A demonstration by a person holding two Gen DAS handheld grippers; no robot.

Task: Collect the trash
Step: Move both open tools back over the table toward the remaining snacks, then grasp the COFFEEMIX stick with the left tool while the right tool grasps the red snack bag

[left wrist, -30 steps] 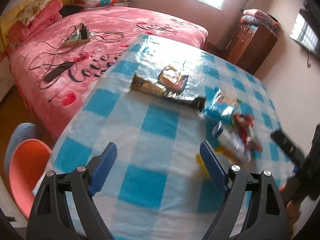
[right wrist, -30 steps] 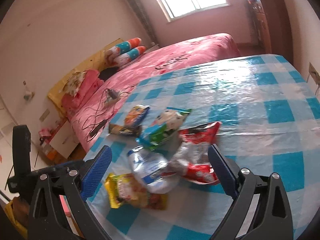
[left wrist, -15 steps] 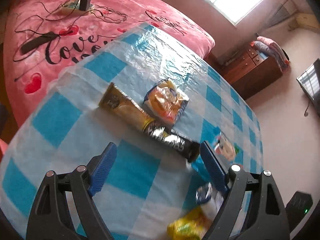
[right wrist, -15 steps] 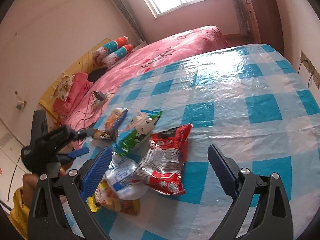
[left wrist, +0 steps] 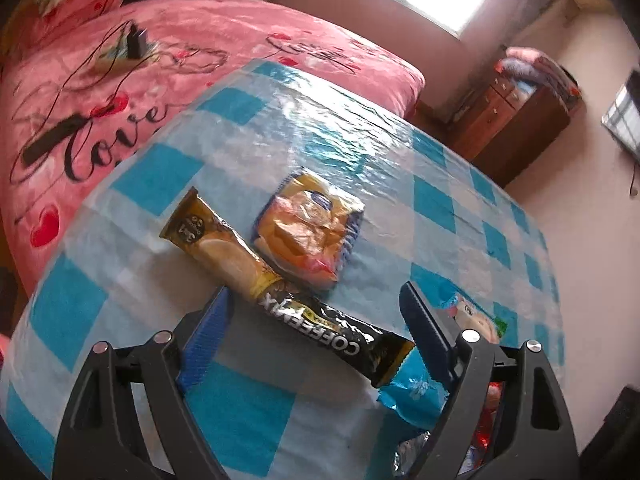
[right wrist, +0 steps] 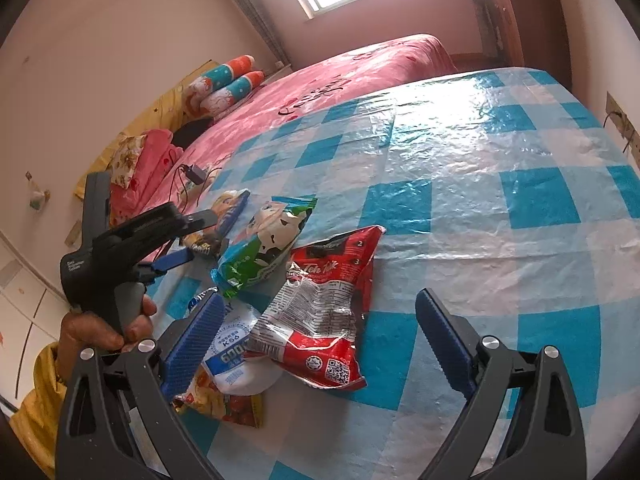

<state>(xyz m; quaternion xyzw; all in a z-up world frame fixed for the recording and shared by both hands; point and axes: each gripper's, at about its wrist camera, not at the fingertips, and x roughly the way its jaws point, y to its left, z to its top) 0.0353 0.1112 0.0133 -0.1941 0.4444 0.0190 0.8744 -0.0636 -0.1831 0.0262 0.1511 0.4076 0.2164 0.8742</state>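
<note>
The left gripper hangs over the long coffee-mix sachet, its jaws spread wide to either side of the sachet's dark end and closed on nothing. That straddle looks deliberate: the sachet lies flat on the counter, so the blue pads need room on both sides before they can pinch it. The sachet sits near the counter edge that faces the pink bed, with a crumpled orange snack wrapper touching its far side.

The right gripper also stands fully open and empty, tilted down over the main heap toward the near edge. There a red packet overlaps a flattened water bottle, a green-and-white pouch lies just beyond, and a yellow wrapper peeks out beneath the bottle. The heap's overlap probably means the top red packet must come away first.

No bin or bag shows in either view, so where the trash will go cannot be told.
</note>
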